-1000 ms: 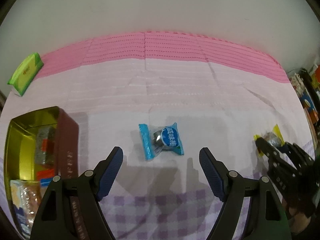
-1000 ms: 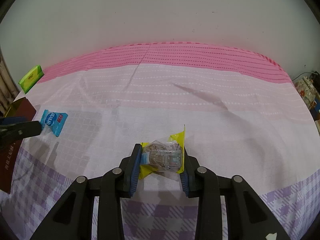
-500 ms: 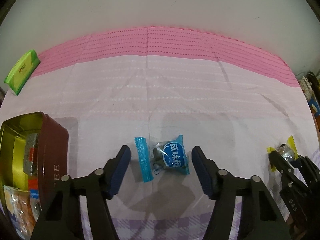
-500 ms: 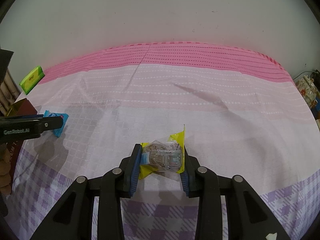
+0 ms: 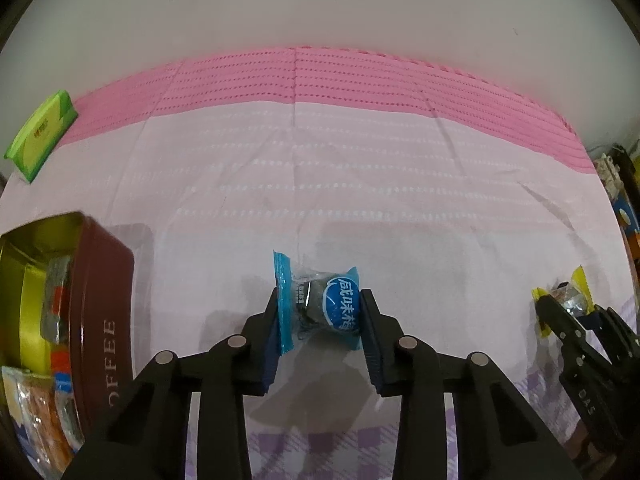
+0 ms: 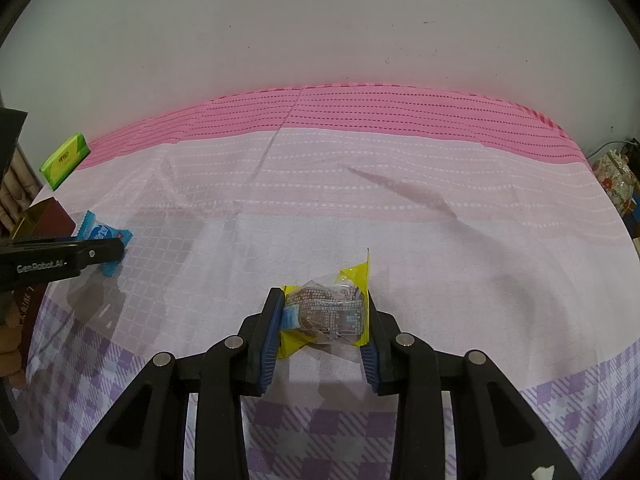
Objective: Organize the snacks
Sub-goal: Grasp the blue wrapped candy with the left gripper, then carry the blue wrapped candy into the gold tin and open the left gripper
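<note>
My left gripper [image 5: 320,312] is shut on a blue-wrapped snack [image 5: 324,308] on the tablecloth; both pads press its sides. It also shows at the left of the right wrist view [image 6: 102,240]. My right gripper [image 6: 322,316] is shut on a yellow-wrapped snack [image 6: 328,312], also seen at the far right of the left wrist view [image 5: 568,304]. A brown coffee tin [image 5: 100,320] with a gold inside stands open at the left and holds several wrapped snacks.
A green packet [image 5: 40,136] lies at the far left on the pink band of the cloth, also in the right wrist view [image 6: 64,160]. Cluttered goods [image 5: 624,200] sit beyond the right table edge. A white wall stands behind.
My left gripper moved forward over the blue snack and closed on it. My right gripper stayed still, shut on the yellow snack.
</note>
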Available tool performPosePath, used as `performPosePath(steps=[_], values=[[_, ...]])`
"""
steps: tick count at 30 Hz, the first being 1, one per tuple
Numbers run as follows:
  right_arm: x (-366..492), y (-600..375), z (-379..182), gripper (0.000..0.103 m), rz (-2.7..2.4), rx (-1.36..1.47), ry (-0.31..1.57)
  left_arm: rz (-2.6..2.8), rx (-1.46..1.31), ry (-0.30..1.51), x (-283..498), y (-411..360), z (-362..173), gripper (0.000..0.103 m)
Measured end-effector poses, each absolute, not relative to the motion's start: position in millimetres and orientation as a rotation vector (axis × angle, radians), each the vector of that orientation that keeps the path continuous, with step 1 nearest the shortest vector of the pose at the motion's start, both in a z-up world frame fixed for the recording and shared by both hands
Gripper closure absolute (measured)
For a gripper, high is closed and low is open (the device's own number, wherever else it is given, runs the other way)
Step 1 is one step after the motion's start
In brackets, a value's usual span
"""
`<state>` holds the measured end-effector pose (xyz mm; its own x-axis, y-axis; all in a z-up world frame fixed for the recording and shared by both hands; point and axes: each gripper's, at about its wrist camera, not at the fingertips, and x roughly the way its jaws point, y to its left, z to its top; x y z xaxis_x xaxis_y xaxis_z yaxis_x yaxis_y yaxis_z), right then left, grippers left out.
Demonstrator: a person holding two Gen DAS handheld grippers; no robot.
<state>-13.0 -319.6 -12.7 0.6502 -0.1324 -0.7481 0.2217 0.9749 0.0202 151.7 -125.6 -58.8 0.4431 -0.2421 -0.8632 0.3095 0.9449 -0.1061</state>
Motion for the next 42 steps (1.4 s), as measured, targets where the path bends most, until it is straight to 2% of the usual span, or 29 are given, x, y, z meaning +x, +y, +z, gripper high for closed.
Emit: performPosePath(steps=[25,42], values=[[-13,-318,-12,0.071,-0.205,0.106,0.842,-0.346,0.086,1.048,86,-98,-20,0.067],[-12,-318,-12,0.071,-0.206,0.1,0.844,-0.258,0.031,0.988,57,-23,28,0.067]])
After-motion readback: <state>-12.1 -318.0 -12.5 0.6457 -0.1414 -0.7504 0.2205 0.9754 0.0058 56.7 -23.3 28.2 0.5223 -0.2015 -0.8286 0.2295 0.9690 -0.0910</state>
